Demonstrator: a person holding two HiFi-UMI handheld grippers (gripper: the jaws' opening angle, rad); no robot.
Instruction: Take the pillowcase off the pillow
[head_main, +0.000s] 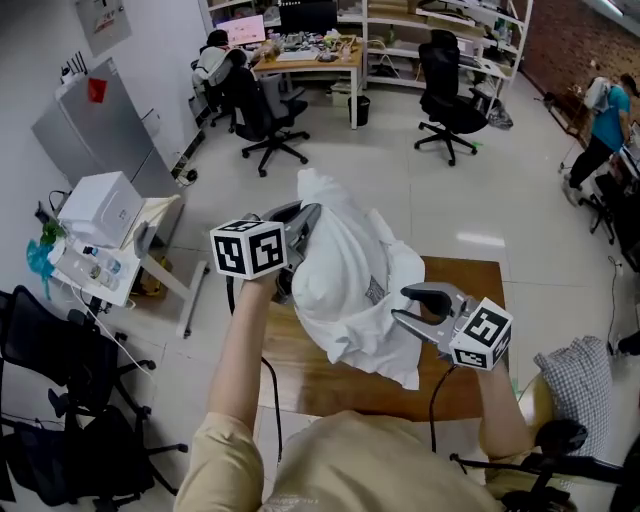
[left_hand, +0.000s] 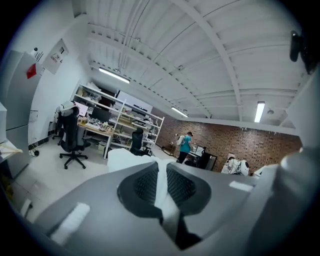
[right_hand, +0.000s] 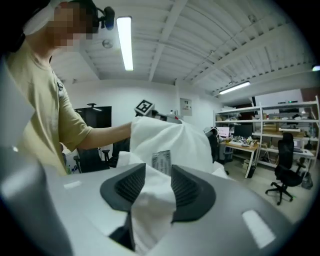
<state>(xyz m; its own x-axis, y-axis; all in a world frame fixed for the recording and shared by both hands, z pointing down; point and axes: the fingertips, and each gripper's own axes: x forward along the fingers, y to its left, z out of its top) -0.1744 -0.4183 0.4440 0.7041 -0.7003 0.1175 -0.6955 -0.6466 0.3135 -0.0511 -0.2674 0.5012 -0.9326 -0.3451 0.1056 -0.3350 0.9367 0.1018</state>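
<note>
Pillowcase (head_main: 345, 262) pinched in left gripper (left_hand: 161, 172), bunched inside partly spread right gripper (right_hand: 159, 172).

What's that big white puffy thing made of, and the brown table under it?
The pillowcase looks like soft white cloth with a matte finish: it creases and droops in folds. The table looks like wood, or maybe a wood-look top: it is brown with streaky grain and a slight sheen.

No text legible, small grey printed tag (right_hand: 161, 161) on the white pillowcase (right_hand: 185, 142) too blurred to read, wall notice (head_main: 103, 20) with print too small to make out
</note>
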